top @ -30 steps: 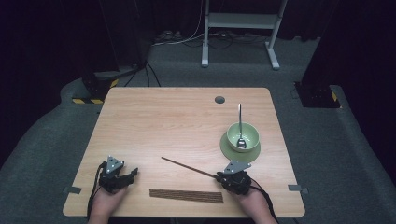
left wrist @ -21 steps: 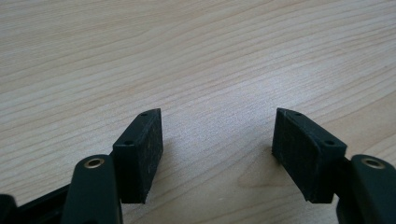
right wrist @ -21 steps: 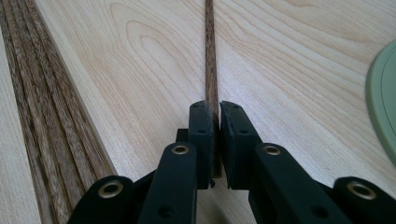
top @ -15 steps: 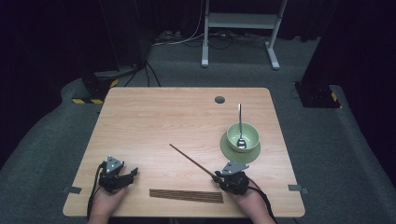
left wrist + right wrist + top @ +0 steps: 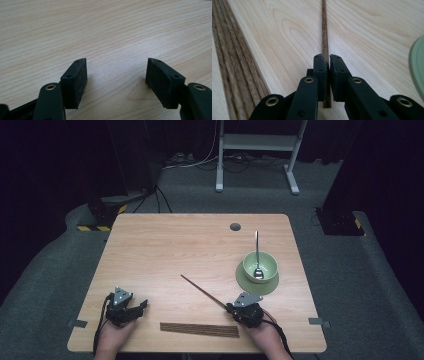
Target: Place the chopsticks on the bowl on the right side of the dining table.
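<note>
A single dark wooden chopstick lies slanted across the table, its far tip pointing up and left. My right gripper is shut on its near end, and its jaws have just closed tighter. In the right gripper view the chopstick runs straight out between the pressed pads of that gripper. A flat bundle of several chopsticks lies along the front edge, seen also as the bundle at the left. My left gripper rests at the front left, open and empty, as the left gripper over bare wood.
A green bowl with a metal spoon in it stands on a green plate, just beyond my right gripper. The plate's rim shows at the right. A round cable hole sits near the table's far edge.
The held chopstick's far tip has swung away from me, from a shallow slant to a steeper one. The left gripper has stayed still.
</note>
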`<act>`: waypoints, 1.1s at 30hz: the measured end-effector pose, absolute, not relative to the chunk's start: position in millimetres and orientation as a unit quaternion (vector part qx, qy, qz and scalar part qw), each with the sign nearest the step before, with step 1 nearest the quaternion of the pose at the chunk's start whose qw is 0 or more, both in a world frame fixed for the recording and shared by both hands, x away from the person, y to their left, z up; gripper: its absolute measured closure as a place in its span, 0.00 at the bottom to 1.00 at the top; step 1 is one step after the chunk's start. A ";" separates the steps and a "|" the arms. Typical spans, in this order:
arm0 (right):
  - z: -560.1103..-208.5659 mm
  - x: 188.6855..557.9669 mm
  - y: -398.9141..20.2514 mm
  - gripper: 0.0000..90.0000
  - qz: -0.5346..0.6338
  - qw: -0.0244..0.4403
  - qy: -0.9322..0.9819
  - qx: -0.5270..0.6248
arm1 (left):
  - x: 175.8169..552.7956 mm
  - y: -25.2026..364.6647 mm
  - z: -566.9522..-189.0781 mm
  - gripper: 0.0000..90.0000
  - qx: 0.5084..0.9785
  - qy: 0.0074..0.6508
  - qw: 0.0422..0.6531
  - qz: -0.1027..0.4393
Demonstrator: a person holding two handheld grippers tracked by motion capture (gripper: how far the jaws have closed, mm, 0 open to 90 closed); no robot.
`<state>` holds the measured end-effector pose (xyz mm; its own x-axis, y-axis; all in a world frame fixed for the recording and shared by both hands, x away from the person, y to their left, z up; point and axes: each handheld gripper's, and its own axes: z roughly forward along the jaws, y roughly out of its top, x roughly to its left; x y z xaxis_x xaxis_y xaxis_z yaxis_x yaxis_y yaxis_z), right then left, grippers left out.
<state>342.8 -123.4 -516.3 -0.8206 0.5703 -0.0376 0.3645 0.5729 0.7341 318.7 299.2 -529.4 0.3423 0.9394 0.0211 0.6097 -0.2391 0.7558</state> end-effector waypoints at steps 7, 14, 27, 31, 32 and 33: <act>-507.1 339.4 -128.1 0.93 0.390 0.142 0.869 0.268 | 318.4 298.8 -529.2 0.38 0.749 0.516 0.333 0.249; -498.8 339.4 -135.0 0.93 0.405 0.153 0.858 0.276 | 318.5 299.0 -529.3 0.38 0.748 0.517 0.334 0.248; -486.1 340.2 -153.3 0.93 0.426 0.175 0.837 0.295 | 318.6 299.2 -529.3 0.38 0.748 0.517 0.334 0.247; -483.0 341.4 -159.6 0.93 0.429 0.182 0.831 0.302 | 319.0 299.6 -529.5 0.38 0.748 0.518 0.337 0.243; -481.6 342.2 -163.4 0.93 0.430 0.185 0.828 0.308 | 318.6 299.2 -529.3 0.38 0.749 0.516 0.335 0.246; -481.0 342.5 -165.0 0.93 0.431 0.186 0.827 0.311 | 318.6 299.2 -529.3 0.38 0.749 0.515 0.335 0.246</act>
